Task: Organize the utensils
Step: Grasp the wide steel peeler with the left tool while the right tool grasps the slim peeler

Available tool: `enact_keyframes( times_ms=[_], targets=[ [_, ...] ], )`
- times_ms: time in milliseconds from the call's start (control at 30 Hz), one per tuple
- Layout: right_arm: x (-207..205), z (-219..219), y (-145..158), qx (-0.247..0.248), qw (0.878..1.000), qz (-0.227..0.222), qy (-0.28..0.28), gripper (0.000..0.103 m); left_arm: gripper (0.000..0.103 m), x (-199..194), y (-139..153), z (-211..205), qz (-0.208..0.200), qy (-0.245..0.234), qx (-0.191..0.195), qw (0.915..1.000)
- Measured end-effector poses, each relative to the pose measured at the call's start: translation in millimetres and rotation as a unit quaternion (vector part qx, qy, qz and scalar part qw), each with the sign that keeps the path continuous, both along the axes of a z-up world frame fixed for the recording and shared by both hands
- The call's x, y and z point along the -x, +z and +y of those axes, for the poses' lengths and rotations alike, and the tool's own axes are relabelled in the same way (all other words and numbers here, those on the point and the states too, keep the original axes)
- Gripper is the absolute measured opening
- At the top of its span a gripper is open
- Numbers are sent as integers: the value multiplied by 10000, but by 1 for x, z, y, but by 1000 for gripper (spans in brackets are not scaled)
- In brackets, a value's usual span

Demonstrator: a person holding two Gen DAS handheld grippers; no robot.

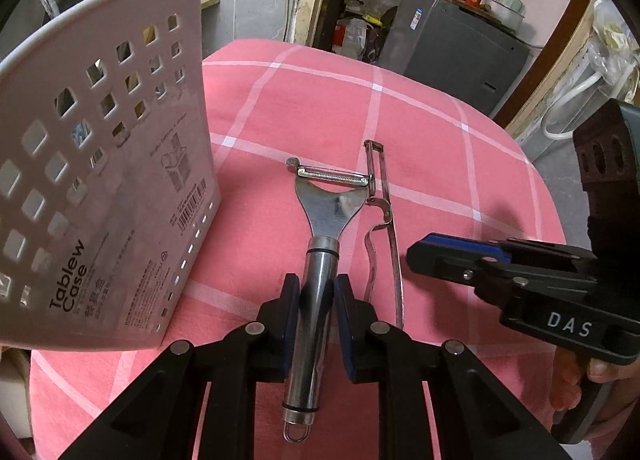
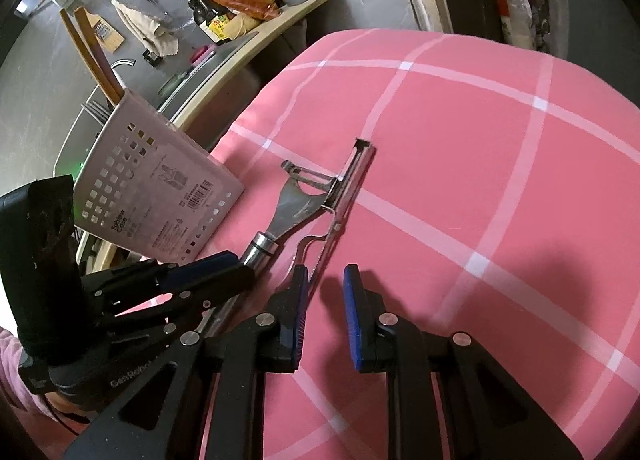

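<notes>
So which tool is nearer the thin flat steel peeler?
Right tool: the thin flat steel peeler ends beside its left pad. The left tool straddles the round-handled peeler alongside.

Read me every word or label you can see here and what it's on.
"Tablew Case": side of the white caddy.
"DAS": body of the right gripper.
"GenRobot", partly cut off: body of the left gripper.
Caddy's small print, barcode digits and the shelf bottles' labels: too small to read.
</notes>
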State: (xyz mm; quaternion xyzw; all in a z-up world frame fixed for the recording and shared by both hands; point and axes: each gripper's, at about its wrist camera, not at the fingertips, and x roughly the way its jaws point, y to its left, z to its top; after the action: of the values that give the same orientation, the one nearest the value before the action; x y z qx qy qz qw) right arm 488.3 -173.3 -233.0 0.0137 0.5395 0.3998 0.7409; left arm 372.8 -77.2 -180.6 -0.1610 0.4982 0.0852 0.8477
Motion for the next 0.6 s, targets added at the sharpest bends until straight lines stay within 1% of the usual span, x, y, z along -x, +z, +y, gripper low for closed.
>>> enact_keyframes(
  times_ms=[133, 233, 333, 400, 533, 600],
  targets=[
    [-3, 7, -3, 59, 10000, 72, 30, 15, 17, 0, 0, 1, 12, 17, 82, 10000],
    [-4, 13, -6, 240, 9996, 168, 59, 15, 17, -1, 0, 2, 38, 10, 104, 9999],
    [-5, 15, -6, 436, 9987, 267, -15, 10, 17, -2, -1, 3, 62, 6, 150, 9999],
    [-6, 15, -6, 576, 9979, 305, -46, 4, 17, -3, -1, 5, 73, 15, 203, 9998],
    [3, 9, -5, 755, 9967, 285, -76, 3, 17, -4, -2, 5, 106, -39, 280, 9995],
    [10, 3, -5, 765, 9964, 349, -118, 3, 17, -2, -2, 4, 142, -93, 325, 9993]
  ],
)
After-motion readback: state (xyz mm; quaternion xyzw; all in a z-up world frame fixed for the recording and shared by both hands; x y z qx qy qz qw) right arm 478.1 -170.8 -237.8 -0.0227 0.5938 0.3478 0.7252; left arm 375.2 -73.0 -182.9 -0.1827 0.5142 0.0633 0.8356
